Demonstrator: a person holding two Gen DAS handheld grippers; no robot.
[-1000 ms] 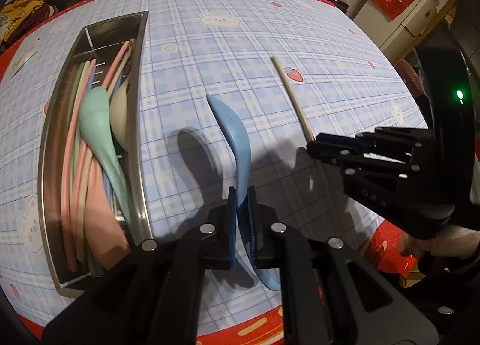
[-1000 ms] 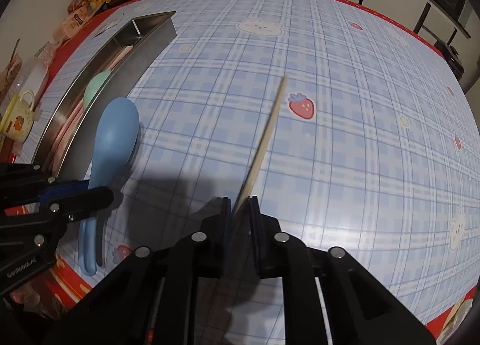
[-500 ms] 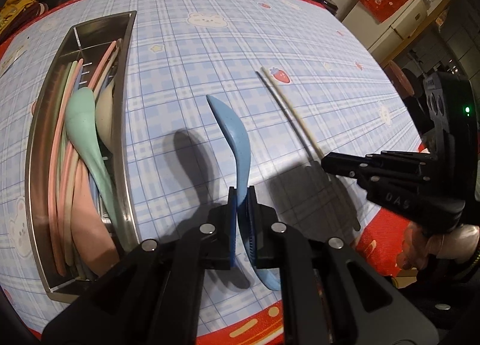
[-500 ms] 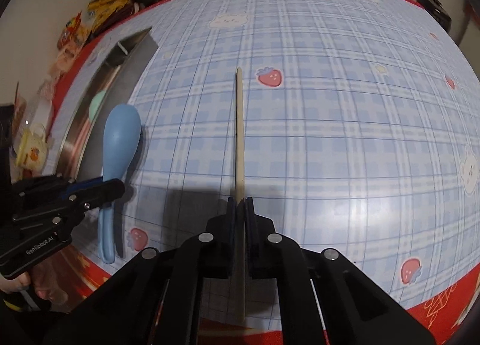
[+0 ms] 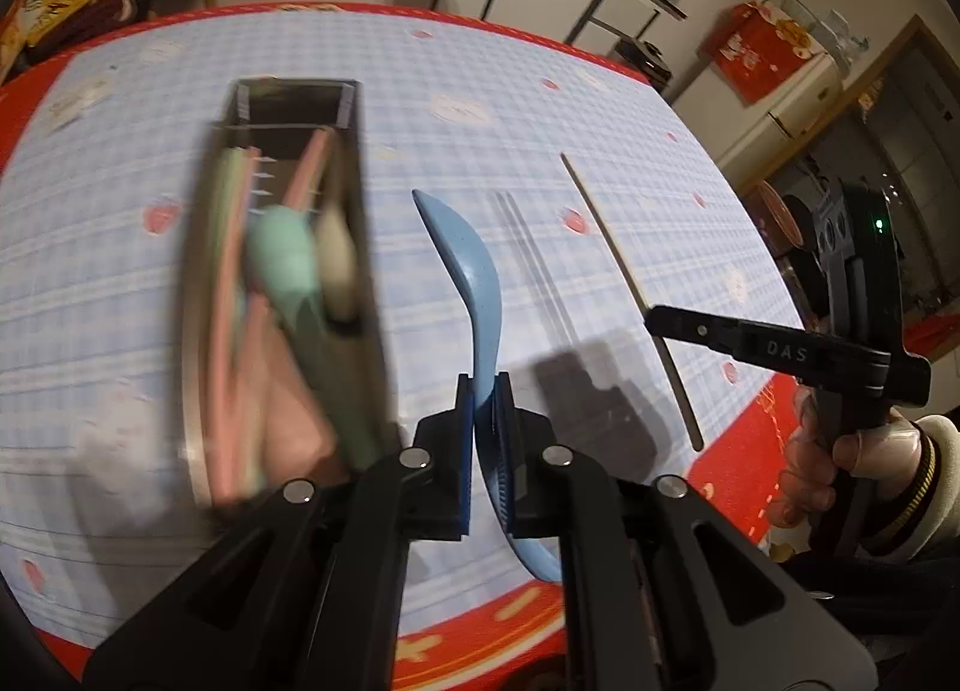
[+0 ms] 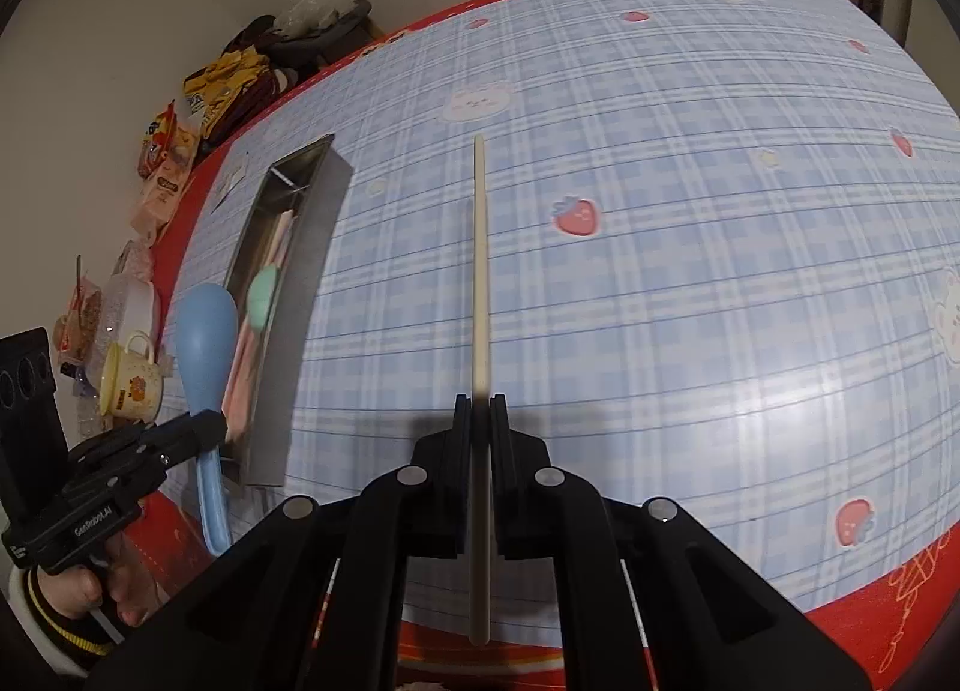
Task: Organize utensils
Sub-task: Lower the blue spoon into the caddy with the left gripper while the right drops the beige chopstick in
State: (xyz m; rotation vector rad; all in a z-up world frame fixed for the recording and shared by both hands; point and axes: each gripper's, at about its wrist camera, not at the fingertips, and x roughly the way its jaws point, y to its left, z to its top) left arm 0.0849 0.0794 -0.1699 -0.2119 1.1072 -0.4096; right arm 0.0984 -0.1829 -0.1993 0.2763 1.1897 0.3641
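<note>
Now both utensils are lifted. Left gripper (image 5: 485, 391), jaws clamped on the blue spoon (image 5: 474, 283); right gripper (image 6: 478, 412), jaws pinching a single chopstick (image 6: 480, 271). Metal tray (image 5: 366, 271) on the table (image 6: 690, 271) holds pastel spoons and chopsticks. Next, likely: carry across, lay lengthwise inside; its raised rim needs clearing.

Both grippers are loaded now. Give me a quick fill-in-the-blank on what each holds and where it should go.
1. The left gripper is shut on the handle of a ____ spoon.
2. The right gripper is shut on a single pale ____.
3. A mint-green spoon already lies inside the long ____ tray.
4. In the right wrist view, the tray sits to the ____ of the held stick.

Missing words: blue; chopstick; metal; left
</note>
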